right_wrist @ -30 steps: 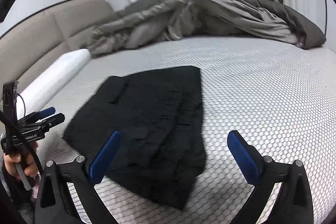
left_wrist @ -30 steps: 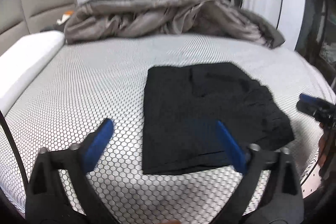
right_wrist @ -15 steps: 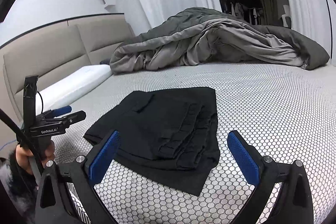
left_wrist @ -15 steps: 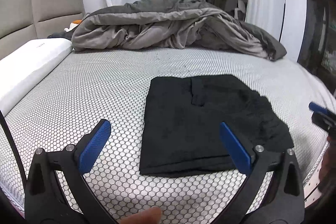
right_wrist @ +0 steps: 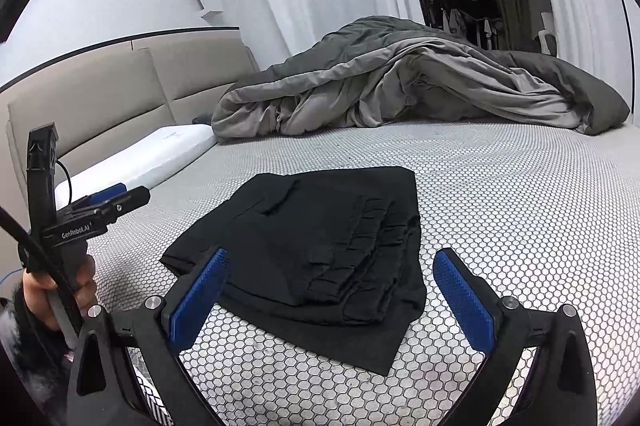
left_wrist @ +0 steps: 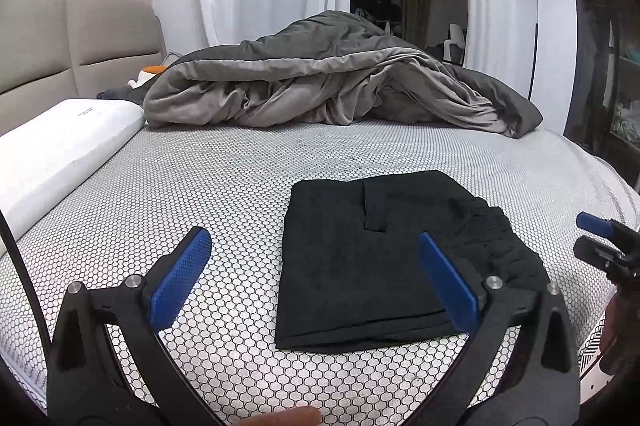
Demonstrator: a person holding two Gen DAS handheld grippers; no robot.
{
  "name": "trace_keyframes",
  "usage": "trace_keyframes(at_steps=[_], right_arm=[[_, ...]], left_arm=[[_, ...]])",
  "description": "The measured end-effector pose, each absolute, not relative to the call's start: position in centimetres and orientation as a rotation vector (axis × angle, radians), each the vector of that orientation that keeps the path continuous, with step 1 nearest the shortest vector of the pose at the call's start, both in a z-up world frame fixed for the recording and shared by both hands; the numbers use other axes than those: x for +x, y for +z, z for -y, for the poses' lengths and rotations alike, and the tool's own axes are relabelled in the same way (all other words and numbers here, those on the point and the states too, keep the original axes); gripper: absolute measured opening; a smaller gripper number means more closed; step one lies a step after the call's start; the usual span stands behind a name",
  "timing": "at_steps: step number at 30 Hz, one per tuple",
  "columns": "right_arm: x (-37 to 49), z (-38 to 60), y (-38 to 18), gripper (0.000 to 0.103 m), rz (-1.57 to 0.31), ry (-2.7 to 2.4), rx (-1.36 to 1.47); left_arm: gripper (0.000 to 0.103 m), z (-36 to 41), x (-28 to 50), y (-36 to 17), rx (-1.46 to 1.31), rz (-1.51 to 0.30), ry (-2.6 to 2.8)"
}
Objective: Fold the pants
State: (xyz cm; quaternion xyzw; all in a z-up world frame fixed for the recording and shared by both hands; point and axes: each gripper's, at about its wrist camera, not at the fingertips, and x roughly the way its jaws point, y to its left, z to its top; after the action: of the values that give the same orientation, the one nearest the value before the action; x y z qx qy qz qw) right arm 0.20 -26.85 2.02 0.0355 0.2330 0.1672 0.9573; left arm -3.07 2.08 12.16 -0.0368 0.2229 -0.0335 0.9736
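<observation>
The black pants (left_wrist: 372, 258) lie folded into a flat rectangle on the honeycomb-patterned bed; they also show in the right wrist view (right_wrist: 320, 250). My left gripper (left_wrist: 316, 278) is open and empty, held above the bed's near edge just short of the pants. My right gripper (right_wrist: 332, 290) is open and empty, held just short of the pants' near corner. The right gripper also shows at the right edge of the left wrist view (left_wrist: 600, 238), and the left gripper shows at the left of the right wrist view (right_wrist: 116, 198).
A rumpled grey duvet (left_wrist: 340, 86) lies across the far side of the bed. A white pillow (left_wrist: 60, 142) lies along the left by the beige headboard (left_wrist: 80, 42). White curtains and a dark doorway stand behind. The bed's edge (left_wrist: 600, 338) is near right.
Both grippers have pulled back and tilted up from the pants, so more of the room shows. The pants have stayed flat on the bed.
</observation>
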Motion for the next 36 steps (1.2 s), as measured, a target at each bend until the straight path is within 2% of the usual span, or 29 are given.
trace_keyframes(at_steps=[36], right_arm=[[-0.6,25.6,1.9,0.103,-0.430,0.368,-0.012]], left_arm=[[0.102,-3.3,-3.2,12.1,-0.042,-0.447,-0.086]])
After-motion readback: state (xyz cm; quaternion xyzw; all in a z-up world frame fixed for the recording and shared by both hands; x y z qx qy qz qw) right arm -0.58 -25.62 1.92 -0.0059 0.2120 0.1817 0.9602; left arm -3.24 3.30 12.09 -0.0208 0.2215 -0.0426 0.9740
